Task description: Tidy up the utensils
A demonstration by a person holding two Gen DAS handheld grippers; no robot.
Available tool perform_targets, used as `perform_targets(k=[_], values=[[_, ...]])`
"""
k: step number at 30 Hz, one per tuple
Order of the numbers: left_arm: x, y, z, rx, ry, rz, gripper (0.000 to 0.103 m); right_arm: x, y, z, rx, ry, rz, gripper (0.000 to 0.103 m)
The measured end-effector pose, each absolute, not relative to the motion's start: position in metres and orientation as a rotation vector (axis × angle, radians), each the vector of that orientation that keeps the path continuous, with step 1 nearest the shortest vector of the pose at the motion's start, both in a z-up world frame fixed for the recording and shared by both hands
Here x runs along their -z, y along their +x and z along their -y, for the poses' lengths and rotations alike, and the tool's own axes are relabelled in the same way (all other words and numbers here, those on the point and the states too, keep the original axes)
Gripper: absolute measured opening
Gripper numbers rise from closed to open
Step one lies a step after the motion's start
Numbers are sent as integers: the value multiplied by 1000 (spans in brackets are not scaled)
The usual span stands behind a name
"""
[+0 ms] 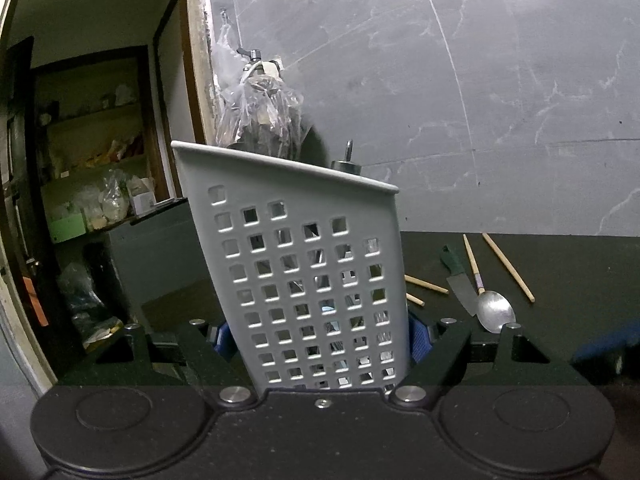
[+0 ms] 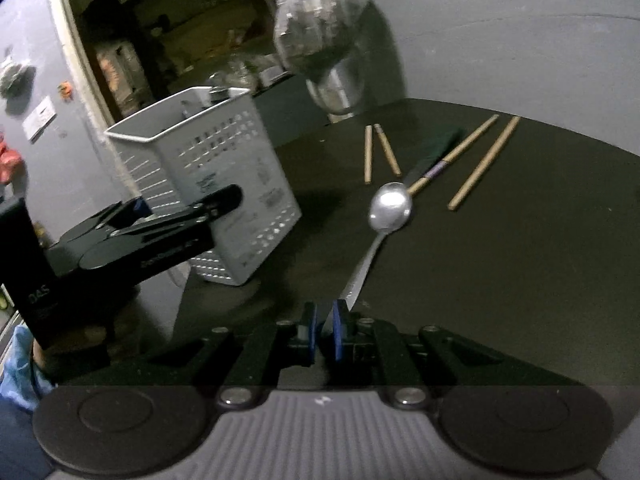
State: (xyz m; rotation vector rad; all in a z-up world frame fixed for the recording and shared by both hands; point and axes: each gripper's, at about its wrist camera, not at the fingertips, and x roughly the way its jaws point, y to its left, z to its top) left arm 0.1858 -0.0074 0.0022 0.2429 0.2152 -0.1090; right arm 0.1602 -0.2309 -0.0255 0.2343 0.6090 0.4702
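Observation:
A white perforated utensil basket (image 1: 304,264) stands upright on the dark counter, and my left gripper (image 1: 320,338) is shut on it, one blue pad on each side wall. From the right wrist view the basket (image 2: 208,168) sits left of centre with the left gripper (image 2: 184,208) clamped around it. A steel spoon (image 2: 390,206) lies on the counter, its handle running toward my right gripper (image 2: 324,328). Those pads stand a narrow gap apart with nothing between them, and the handle's end lies just beside the right fingertip. The spoon (image 1: 496,312) also shows right of the basket.
Beyond the spoon lie a green-handled knife (image 2: 432,152), long chopsticks (image 2: 484,162) and a shorter pair (image 2: 368,154). A steel vessel (image 2: 340,84) under a plastic bag (image 2: 316,12) stands at the back wall. The counter (image 2: 520,260) ends left of the basket, by a doorway (image 1: 92,140).

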Motion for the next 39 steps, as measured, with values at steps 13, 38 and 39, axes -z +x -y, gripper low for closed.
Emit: perform_targets(k=[13, 38, 39], values=[[-1, 185, 8, 115, 246, -204, 80, 4, 255, 257, -460, 239, -579, 90], [-1, 186, 6, 130, 258, -203, 80, 29, 309, 270, -730, 428, -650, 93], [-1, 186, 6, 131, 258, -203, 80, 30, 309, 270, -732, 431, -655, 87]])
